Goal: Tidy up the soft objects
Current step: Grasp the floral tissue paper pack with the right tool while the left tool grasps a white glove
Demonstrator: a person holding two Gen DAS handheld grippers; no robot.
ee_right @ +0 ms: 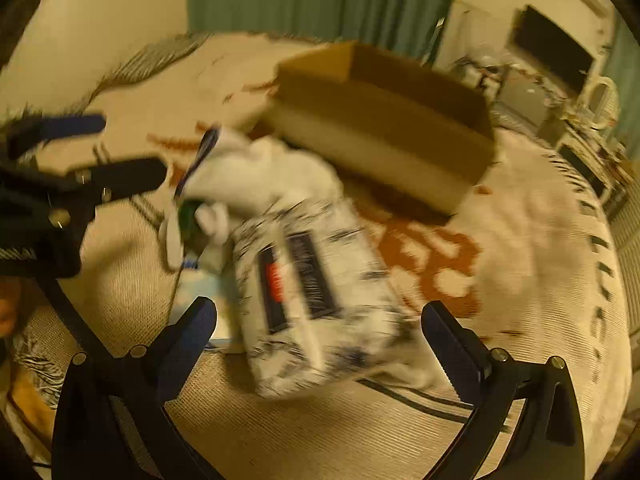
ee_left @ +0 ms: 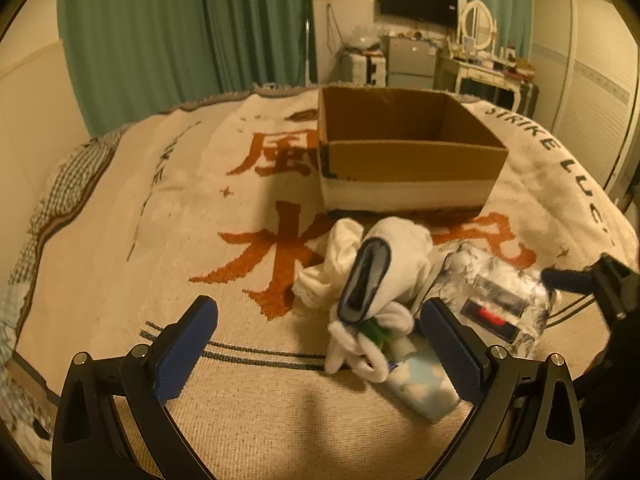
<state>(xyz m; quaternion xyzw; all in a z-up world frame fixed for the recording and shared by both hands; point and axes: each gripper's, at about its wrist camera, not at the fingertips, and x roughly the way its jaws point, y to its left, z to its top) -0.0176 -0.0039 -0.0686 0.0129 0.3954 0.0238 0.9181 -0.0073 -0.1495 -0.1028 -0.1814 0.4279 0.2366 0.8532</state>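
Left wrist view shows a bed covered by a cream woven blanket (ee_left: pixel 248 408) with large orange-brown Chinese characters, among them what reads as 風 and 水; black capitals along its far right edge spell "STRIKE LUC", the rest curving out of sight. An open, empty cardboard box (ee_left: pixel 404 160) with a white lower band sits on the blanket at the far middle. Just near of it lies a heap of soft things. A white sock (ee_left: pixel 400 264) with a dark blue-grey cuff opening stands uppermost, with more crumpled white fabric touching it on its left. To its right is a pack in clear wrap with a white and dark marbled print (ee_right: pixel 316 292), bearing a black label with a red patch whose writing is too blurred to read. A pale blue pack with white cloud shapes (ee_left: pixel 424 384) lies nearest, partly under the socks, and something green shows between them.

Both tools hover over the heap with nothing gripped. The left gripper (ee_left: pixel 320 348) has its blue-padded fingers spread wide either side of the socks. The right gripper (ee_right: pixel 320 344) has its fingers spread around the near end of the marbled pack, and that view is smeared by motion.
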